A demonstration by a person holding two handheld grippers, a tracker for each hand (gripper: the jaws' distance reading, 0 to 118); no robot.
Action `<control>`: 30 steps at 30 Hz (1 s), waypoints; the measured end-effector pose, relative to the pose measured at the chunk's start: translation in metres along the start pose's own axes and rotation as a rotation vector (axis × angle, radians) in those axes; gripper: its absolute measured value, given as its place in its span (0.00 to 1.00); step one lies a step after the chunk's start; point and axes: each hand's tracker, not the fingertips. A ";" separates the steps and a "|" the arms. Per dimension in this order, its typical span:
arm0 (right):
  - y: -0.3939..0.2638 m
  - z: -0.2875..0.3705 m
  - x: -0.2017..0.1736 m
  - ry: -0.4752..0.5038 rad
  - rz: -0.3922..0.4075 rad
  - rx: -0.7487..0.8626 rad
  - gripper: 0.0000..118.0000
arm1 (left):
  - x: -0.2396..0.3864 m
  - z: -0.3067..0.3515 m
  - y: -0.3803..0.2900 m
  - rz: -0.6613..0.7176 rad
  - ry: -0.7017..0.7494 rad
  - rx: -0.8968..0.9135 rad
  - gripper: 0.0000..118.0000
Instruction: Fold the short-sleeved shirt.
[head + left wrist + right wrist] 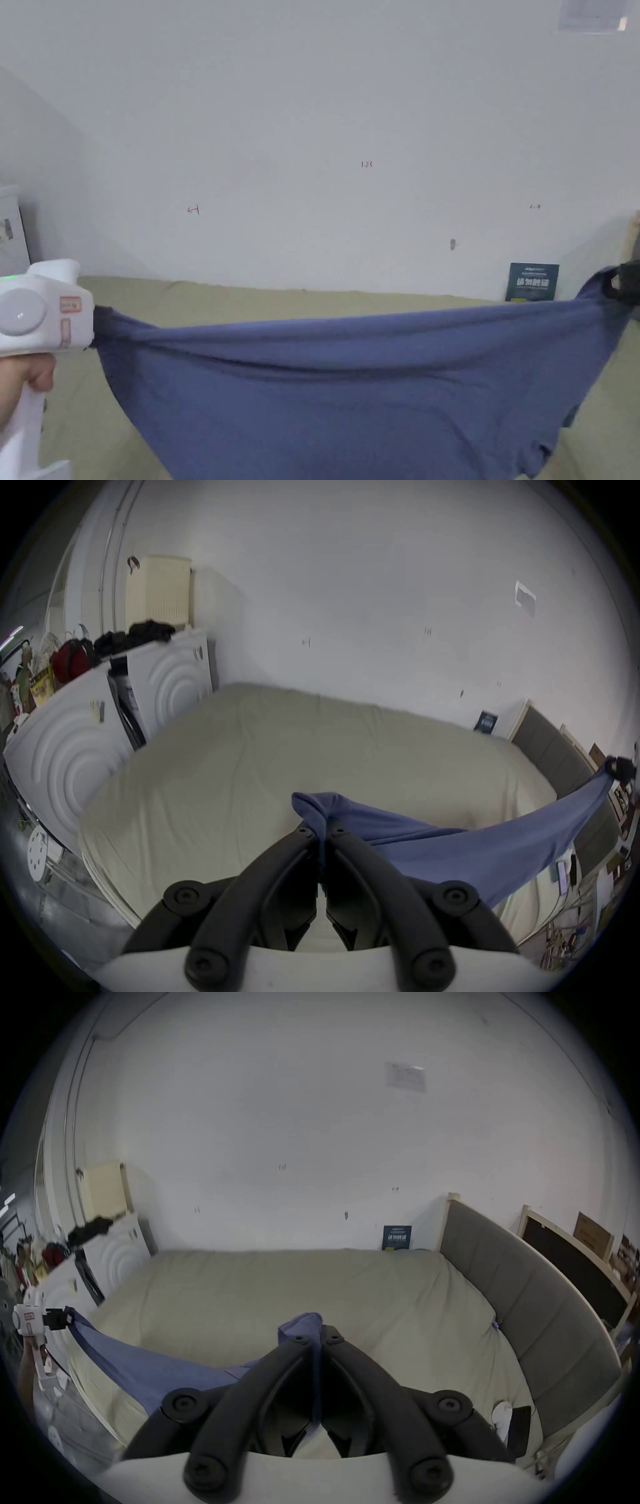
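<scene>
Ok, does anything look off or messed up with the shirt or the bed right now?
Nothing stands out. The blue shirt hangs stretched between the left gripper and the right gripper, each shut on a bunched bit of its upper edge, over the beige bed. The cloth sags a little in the middle; no tear or stain shows.

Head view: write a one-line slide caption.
Both claws, left and right, grip the blue shirt, stretched between them above the beige bed.

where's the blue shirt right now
In the head view the blue shirt hangs stretched above the beige bed, pinched at one end by the left tool and at the other by the right tool.
</scene>
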 end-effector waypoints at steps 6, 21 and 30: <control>0.027 0.031 -0.007 -0.023 0.023 0.063 0.02 | 0.004 0.014 0.040 -0.038 -0.002 0.109 0.00; 0.100 -0.021 -0.019 -0.068 0.033 0.106 0.02 | 0.038 -0.005 0.156 -0.023 0.065 0.153 0.00; 0.141 -0.133 -0.018 -0.111 0.063 0.077 0.02 | 0.054 -0.049 0.173 -0.020 0.106 0.137 0.00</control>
